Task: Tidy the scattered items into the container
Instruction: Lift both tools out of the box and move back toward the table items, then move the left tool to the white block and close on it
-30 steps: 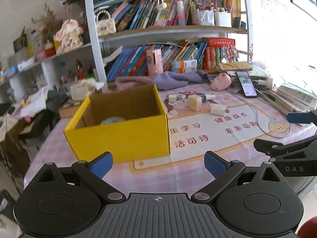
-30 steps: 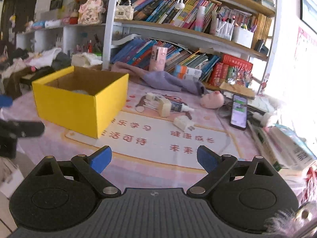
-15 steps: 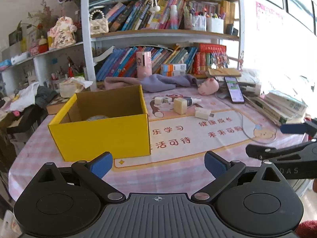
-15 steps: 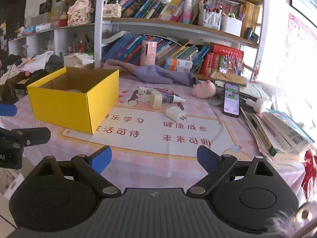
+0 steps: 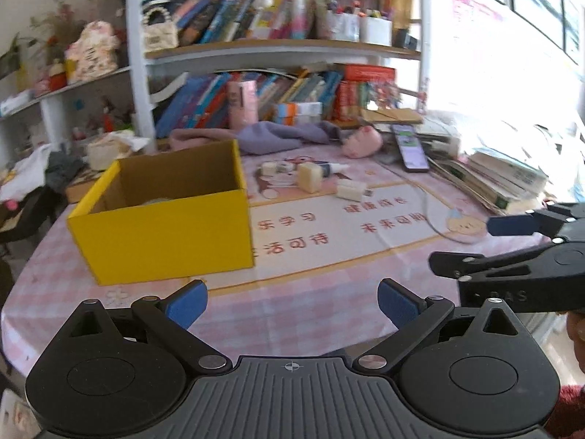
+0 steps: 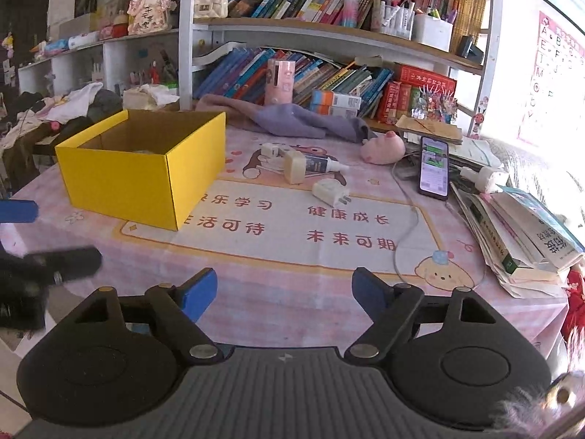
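Left wrist view: the left gripper [image 5: 290, 301] sits at the near edge of a table [image 5: 303, 314] covered in a pink checked cloth, its blue-padded fingers spread wide with nothing between them. Ahead and to the left stands an open yellow box [image 5: 164, 234]; something pale lies inside, too hidden to identify. Beyond the box's right side, on a printed mat, lies a small cluster of items: a cream block [image 5: 309, 178], a tube [image 5: 331, 168] just behind it, a small white piece [image 5: 268, 168] to their left, and a white plug [image 5: 351, 190] a little nearer and to the right. A phone [image 5: 411, 142] lies further right, beside a stack of books [image 5: 504, 179]. A purple cloth [image 5: 278, 137] is bunched at the foot of a bookshelf [image 5: 278, 47]. The right gripper [image 5: 490, 245] enters from the right edge, its fingers apart.

Right wrist view: the right gripper [image 6: 284, 291] hovers over the table's near edge [image 6: 292, 278], fingers spread and empty. The yellow box [image 6: 142, 179] stands to the left. The cream block [image 6: 294, 168] and tube [image 6: 321, 164] lie touching, right of the box, with the small white piece [image 6: 270, 150] behind them and the white plug [image 6: 331, 192] just in front. The phone [image 6: 434, 166] and a pink pig toy [image 6: 382, 150] lie further right, near the books [image 6: 523, 234]. The left gripper [image 6: 22, 234] shows blurred at the left edge.
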Available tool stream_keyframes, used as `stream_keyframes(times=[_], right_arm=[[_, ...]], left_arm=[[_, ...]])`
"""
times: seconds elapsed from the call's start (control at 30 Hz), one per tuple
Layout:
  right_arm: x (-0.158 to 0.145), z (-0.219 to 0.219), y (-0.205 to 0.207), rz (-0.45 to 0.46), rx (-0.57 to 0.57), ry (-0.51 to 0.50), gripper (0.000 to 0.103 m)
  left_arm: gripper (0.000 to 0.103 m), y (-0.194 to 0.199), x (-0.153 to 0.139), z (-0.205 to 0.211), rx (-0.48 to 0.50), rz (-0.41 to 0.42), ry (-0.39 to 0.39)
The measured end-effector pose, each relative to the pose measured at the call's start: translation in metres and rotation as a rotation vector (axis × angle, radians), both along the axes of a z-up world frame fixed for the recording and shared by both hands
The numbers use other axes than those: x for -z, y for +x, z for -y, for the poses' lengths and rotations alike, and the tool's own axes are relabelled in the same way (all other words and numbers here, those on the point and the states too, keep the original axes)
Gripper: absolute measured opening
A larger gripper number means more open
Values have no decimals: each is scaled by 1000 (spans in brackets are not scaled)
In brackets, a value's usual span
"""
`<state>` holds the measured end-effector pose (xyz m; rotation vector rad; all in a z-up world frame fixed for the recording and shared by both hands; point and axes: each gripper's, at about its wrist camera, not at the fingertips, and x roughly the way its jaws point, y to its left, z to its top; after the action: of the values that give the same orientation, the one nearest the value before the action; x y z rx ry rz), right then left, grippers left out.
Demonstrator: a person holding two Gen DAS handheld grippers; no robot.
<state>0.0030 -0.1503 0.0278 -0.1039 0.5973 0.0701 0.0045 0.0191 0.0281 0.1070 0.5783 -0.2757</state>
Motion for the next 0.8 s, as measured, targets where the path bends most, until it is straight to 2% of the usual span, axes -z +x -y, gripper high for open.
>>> stream_keyframes(times=[0.23, 0.47, 0.8], right_arm=[[1, 10, -5, -8, 34, -16, 80], [3, 32, -3, -24, 98, -13, 80], [8, 46, 31, -50, 88, -14, 79]], left_arm=[[101, 12, 4, 11, 19, -19, -22], [101, 30, 11, 35, 73, -57, 3], [101, 65, 15, 52, 98, -75, 11]])
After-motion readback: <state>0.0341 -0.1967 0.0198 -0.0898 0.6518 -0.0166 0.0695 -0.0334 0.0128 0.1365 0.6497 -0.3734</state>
